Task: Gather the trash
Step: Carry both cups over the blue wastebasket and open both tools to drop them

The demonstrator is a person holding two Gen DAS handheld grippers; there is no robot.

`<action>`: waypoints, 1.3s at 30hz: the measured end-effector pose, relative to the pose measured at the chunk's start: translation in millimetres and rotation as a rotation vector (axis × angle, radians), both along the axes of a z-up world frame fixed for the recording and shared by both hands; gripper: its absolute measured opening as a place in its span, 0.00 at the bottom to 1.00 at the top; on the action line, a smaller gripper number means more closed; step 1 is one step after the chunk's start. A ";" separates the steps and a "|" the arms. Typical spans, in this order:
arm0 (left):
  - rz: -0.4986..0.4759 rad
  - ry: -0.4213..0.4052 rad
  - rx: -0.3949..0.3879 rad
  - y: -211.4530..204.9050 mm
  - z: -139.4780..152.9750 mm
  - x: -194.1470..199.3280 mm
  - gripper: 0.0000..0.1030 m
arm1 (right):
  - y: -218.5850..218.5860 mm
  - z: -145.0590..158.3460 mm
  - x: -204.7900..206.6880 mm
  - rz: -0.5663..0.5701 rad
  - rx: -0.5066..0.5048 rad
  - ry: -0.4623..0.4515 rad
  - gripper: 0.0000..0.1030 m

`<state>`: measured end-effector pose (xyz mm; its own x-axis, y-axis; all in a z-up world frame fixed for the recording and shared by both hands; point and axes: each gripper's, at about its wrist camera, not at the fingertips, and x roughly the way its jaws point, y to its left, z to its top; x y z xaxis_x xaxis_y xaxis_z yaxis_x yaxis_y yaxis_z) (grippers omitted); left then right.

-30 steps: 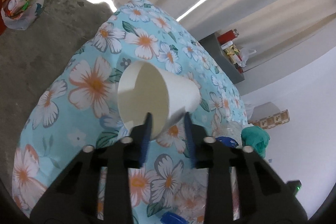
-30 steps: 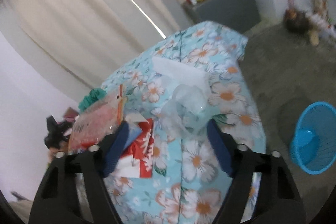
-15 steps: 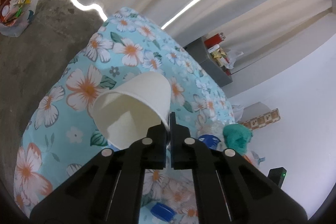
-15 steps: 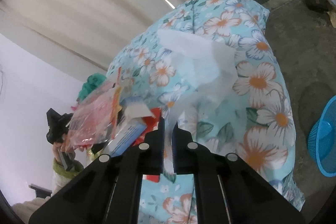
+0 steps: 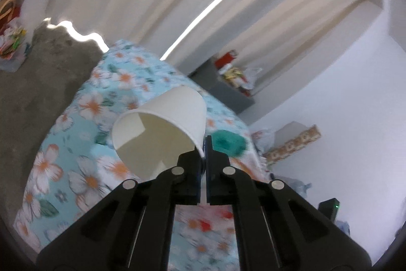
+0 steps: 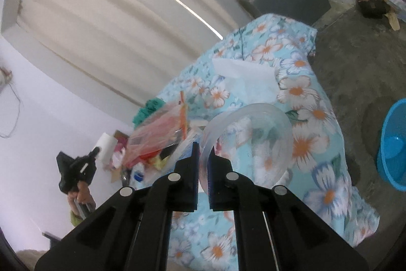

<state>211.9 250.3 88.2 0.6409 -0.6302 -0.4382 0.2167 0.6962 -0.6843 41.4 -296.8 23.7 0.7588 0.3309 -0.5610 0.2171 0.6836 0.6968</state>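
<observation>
1. Paper cup (image 5: 162, 128): pinched by its rim wall in my left gripper (image 5: 204, 156), jaws nearly together with only the thin paper between them. The cup hangs clear above the flowered cloth (image 5: 83, 169), mouth tilted toward the camera, and looks empty.
2. Clear plastic cup (image 6: 251, 141): my right gripper (image 6: 203, 164) has its rim wall clamped, jaws narrow. It too is off the surface, mouth toward the lens.
3. Judgement: both pieces are lifted; the step in hand is the carry to the bin. The blue basket (image 6: 392, 146) on the floor, well apart to the right of the surface, is the likely target.
4. Doing it well: both grips are on one thin wall only, so each cup can pivot or slip. Move smoothly, no quick wrist turns. Do not squeeze harder; the plastic may crack, the paper may crease.
5. Get each cup over the basket opening before parting the jaws.
6. Left on the surface: a reddish plastic bag (image 6: 157, 136), white tissue (image 6: 243, 75) and other litter.
</observation>
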 end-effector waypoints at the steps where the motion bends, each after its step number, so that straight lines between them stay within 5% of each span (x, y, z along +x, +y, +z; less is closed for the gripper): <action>1: -0.016 -0.019 -0.004 -5.0 6.4 -7.8 0.01 | -0.7 1.8 -11.0 -0.021 0.006 -0.009 0.06; 6: -0.156 -0.106 -0.036 -53.5 37.0 -41.8 0.01 | -10.1 6.0 -62.3 -0.133 0.025 -0.045 0.06; 11: -0.379 -0.095 -0.100 -140.2 49.4 -53.7 0.01 | -38.1 1.7 -114.6 -0.263 0.055 -0.076 0.06; 20: -0.688 -0.048 0.037 -343.7 35.4 -70.8 0.01 | -106.8 -22.8 -181.7 -0.490 0.129 -0.067 0.06; 29: -0.859 0.094 0.297 -575.0 -42.1 -59.5 0.01 | -194.8 -106.1 -203.7 -0.702 0.318 0.029 0.06; 38: -0.990 0.217 0.488 -718.5 -145.0 -65.5 0.03 | -268.8 -214.3 -190.5 -0.797 0.470 0.186 0.08; 39: -0.996 0.224 0.502 -731.9 -159.1 -62.5 0.06 | -276.2 -231.1 -188.7 -0.813 0.499 0.193 0.19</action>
